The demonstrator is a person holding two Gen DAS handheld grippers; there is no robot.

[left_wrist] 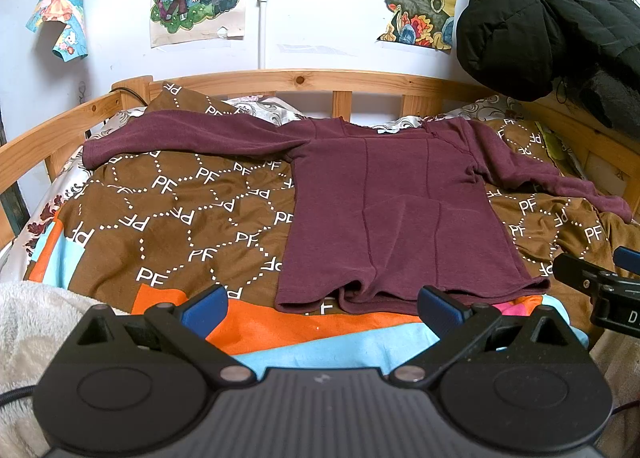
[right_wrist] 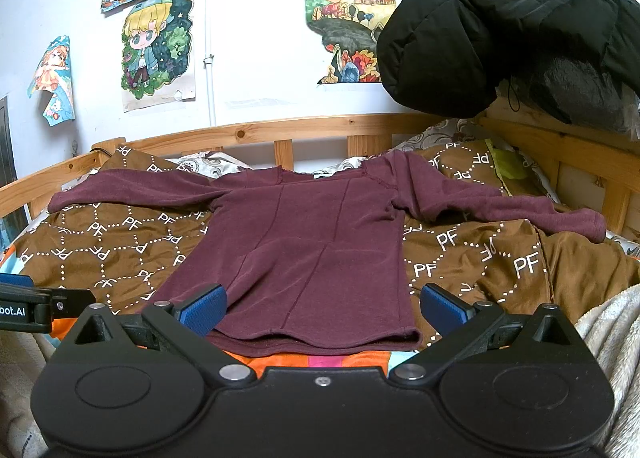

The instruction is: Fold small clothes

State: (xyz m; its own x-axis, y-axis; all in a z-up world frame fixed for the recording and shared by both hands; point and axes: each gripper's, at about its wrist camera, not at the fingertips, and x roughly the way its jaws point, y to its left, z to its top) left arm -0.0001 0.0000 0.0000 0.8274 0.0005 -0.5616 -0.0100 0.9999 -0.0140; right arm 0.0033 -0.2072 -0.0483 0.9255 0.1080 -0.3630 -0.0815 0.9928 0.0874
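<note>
Item: one maroon shirt, flat on the brown quilt, both sleeves out toward 9 and 3 o'clock, hem nearest me. My left gripper hangs spread at the hem's 6 o'clock, holding nothing; my right gripper likewise spread, empty, hem between its pads. Risks, as I judge: pinching quilt along with hem, since both are soft and layered; a sleeve dragging and bunching the fold. Count: one shirt, two sleeves, two grippers, one black coat.
</note>
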